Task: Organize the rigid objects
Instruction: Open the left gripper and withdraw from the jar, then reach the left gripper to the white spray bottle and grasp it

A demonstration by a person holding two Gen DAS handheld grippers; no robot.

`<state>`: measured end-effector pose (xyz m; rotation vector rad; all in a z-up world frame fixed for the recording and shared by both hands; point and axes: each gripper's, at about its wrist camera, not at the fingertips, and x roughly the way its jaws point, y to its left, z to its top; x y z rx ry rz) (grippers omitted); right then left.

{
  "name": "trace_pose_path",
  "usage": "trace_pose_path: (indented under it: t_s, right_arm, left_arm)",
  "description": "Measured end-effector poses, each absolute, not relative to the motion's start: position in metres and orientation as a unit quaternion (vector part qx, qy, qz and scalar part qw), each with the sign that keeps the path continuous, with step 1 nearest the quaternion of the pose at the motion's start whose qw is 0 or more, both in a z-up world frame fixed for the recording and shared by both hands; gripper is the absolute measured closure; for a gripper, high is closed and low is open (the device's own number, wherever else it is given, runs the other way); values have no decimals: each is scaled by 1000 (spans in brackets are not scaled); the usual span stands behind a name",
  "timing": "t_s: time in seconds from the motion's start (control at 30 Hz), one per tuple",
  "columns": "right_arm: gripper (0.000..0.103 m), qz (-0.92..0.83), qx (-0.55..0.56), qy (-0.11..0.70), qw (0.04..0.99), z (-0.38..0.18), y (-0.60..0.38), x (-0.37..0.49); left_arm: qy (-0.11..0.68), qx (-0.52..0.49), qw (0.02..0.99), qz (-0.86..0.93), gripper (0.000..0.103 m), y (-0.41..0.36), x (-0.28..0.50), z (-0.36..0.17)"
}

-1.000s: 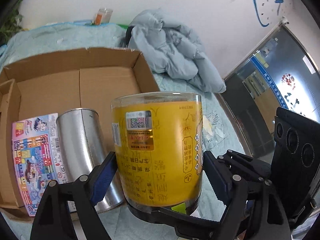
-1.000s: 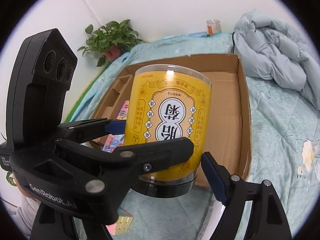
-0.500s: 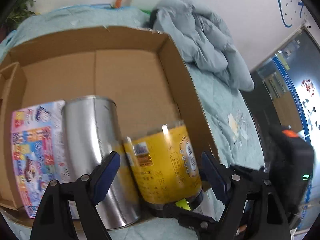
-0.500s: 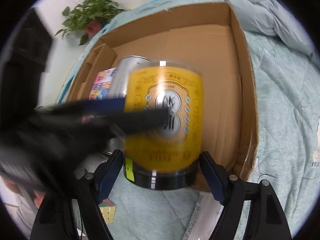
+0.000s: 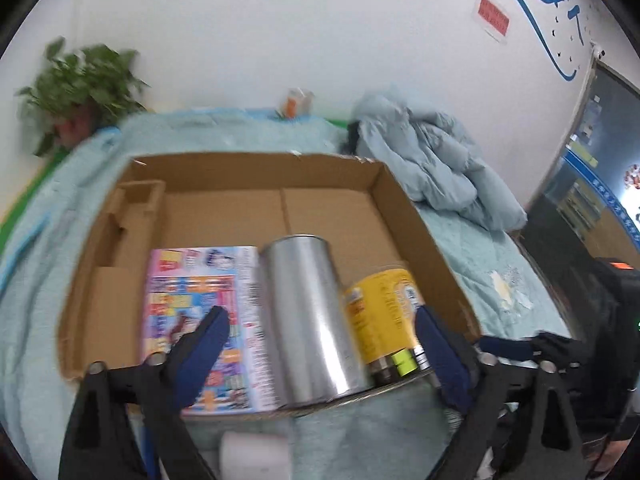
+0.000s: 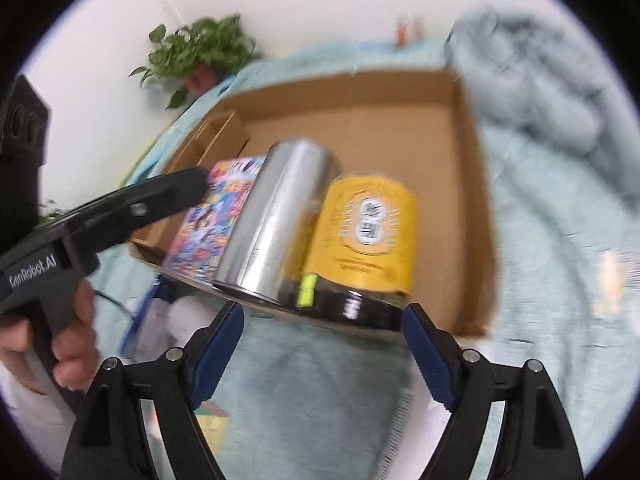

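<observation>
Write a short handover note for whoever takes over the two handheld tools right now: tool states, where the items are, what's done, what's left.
Left tool: open, gripping nothing; its jaws have just been opening.
Right tool: open, facing the yellow can at its black base, pads not pressing it.
Things: colourful packet, silver can and yellow can lie side by side at the near edge of the cardboard box.
Done: those three are boxed.
Left: a white item and other blurred bits lie on the bedspread in front of the box; probably box them next.
</observation>
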<state>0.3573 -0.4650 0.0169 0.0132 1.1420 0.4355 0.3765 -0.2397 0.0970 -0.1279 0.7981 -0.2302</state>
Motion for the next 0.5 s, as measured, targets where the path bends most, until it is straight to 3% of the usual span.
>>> trace_pose_path:
  t_s: [0.07,0.1,0.13,0.17,0.2,0.23,0.3,0.33,0.37,0.4,0.43,0.5]
  right_arm:
    - [21,169,-4,512,842,20,-470,336]
    - [21,162,2,508,846,18,-472,328]
    - [24,163,11,502,849,16,-475,319]
    - [53,171,18,491,854,16,-477,310]
    - [74,172,3,476,863,15,-477,297]
    - [99,160,-16,474,866,13,-474,292]
    - [99,155,-16,461,874,16,-475,276]
    - [96,160,-9,458,874,18,-477,271]
    - [72,168,-4,452,876,20,-481,263]
    - [50,168,-8,444,880,23,-483,257]
    - [6,163,-12,429,888,26,-486,249]
    - [0,158,3,401,902,31,-496,237]
  left_arm:
    - [362,-53,926,-97,1,-228,350,97]
    - [354,-45,929,-96,10,-223,337,95]
    - [350,-37,931,-92,51,-221,326,93]
    - [354,-26,931,-88,81,-218,315,90]
    - [362,-25,928,-84,101,-217,310,86]
    - [366,-32,927,-79,101,-212,302,83]
    - [367,-34,926,-80,97,-207,284,81]
    - [369,-25,926,-78,70,-207,276,80]
    - [372,-14,926,-62,43,-208,268,81]
    - [370,-10,928,-43,2,-205,261,82]
    - [354,-12,935,-32,1,-204,254,83]
    - [336,-8,941,-35,1,-204,243,80]
